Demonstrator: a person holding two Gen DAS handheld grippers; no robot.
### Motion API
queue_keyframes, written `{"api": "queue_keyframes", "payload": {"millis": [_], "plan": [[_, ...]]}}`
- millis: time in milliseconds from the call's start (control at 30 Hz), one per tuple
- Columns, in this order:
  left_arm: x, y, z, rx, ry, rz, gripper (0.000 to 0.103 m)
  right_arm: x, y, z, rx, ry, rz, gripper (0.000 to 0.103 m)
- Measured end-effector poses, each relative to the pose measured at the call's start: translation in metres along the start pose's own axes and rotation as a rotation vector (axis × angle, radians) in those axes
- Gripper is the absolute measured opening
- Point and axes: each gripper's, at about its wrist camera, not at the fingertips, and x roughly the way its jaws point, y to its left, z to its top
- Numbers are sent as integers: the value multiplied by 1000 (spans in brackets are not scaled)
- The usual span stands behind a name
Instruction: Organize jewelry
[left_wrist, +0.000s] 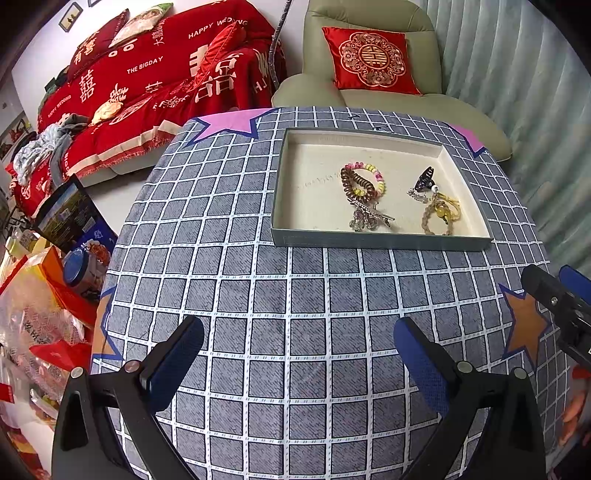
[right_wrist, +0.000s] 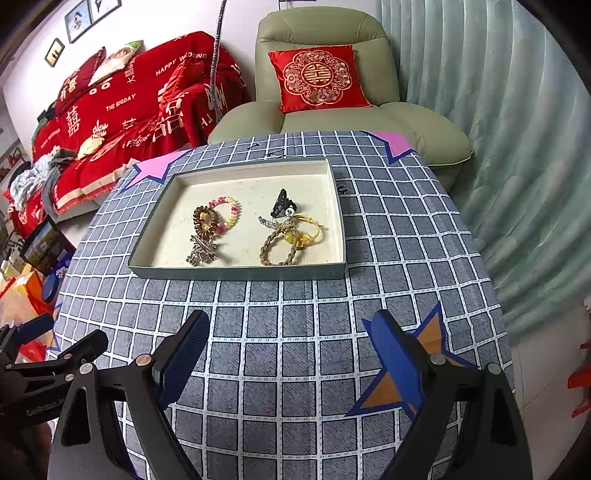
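Grey-blue checked cloth w/ white grid lines (right_wrist: 295, 332) covers the round table; on it, toward the far side, sits a shallow grey cardboard tray w/ cream lining (right_wrist: 236, 274). All the jewelry visible is already inside the tray, in two loose clumps. Left clump: brown spiral coil hair tie (right_wrist: 205, 221) overlapping a pink-and-yellow beaded bracelet (right_wrist: 227, 212), w/ a silver rhinestone hair clip (right_wrist: 201, 251) just in front. Right clump: small black claw clip (right_wrist: 282, 206), a thin silver chain piece (right_wrist: 267, 222), a yellow cord bracelet w/ amber beads (right_wrist: 303, 232) and a tan braided rope bracelet (right_wrist: 279, 251), all touching or tangled.

Left gripper (left_wrist: 299, 354) hovers over bare cloth near the table's front edge, blue-padded fingers wide apart, nothing between them. Right gripper (right_wrist: 291, 350) likewise: jaws spread wide, empty, aimed down at the cloth short of the tray. Neither touches anything.

Step in hand, as I read it: either the very start or the very end, since nothing lies loose on the cloth and both grippers sit idle. If sorting inside the tray is meant, next move prob. calls for reaching fwd over the near wall and picking one piece out of a clump. Right clump is the tricky one: cords and chain overlap, so a pinch may drag neighbours along.
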Motion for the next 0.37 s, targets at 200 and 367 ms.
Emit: {"api": "queue_keyframes", "payload": {"millis": [200,367], "plan": [[0,-1,0,8,-1,-7,103,0,0,-1,0,1,-1,91],[0,-1,-1,9,6,-10,103,0,0,0,0,1,0,91]]}}
